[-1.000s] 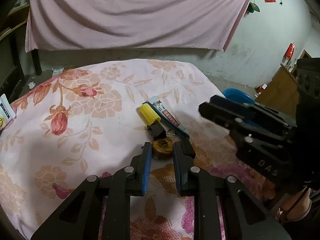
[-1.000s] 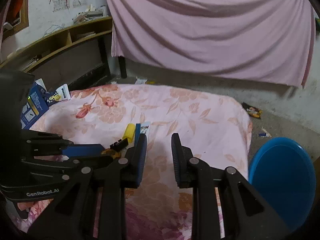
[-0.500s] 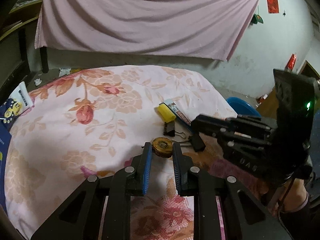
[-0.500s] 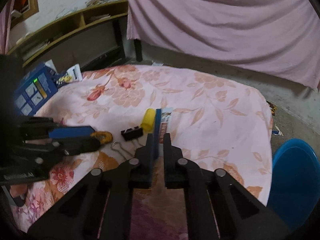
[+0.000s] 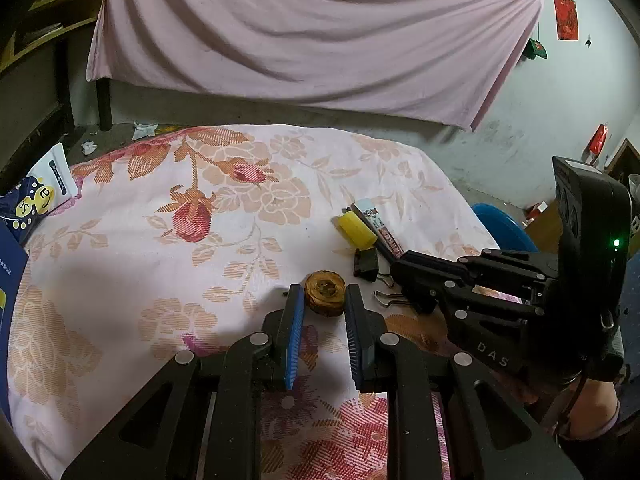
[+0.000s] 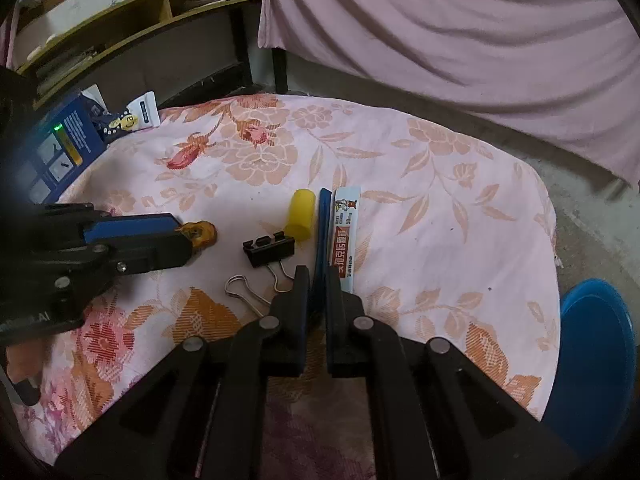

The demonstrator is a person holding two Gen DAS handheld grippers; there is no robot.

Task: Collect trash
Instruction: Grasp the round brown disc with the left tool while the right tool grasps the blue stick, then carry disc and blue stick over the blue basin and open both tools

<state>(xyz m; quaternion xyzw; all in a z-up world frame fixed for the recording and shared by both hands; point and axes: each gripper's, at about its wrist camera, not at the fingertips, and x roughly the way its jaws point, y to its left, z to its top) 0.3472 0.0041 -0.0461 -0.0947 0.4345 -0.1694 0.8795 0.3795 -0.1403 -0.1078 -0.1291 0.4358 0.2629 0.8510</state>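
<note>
A round brown dried fruit slice point(image 5: 325, 293) lies on the floral cloth point(image 5: 160, 240). My left gripper point(image 5: 321, 300) is shut on it, pads against both sides; it also shows in the right wrist view point(image 6: 202, 234). My right gripper point(image 6: 319, 276) is shut on a long flat toothpaste box point(image 6: 338, 232), blue-edged with a white and red face, gripped at its near end. In the left wrist view the right gripper point(image 5: 414, 280) reaches in from the right over the box point(image 5: 378, 228).
A yellow cap point(image 6: 300, 216) and black binder clip point(image 6: 270, 249) with wire handles point(image 6: 244, 290) lie between the grippers. A blue round basin point(image 6: 600, 360) sits off the right table edge. Blue packets point(image 5: 28, 204) lie at the left edge.
My right gripper closed from open onto the toothpaste box edge. My left gripper narrowed around the fruit slice. Both views drew back and shifted slightly across the cloth.
</note>
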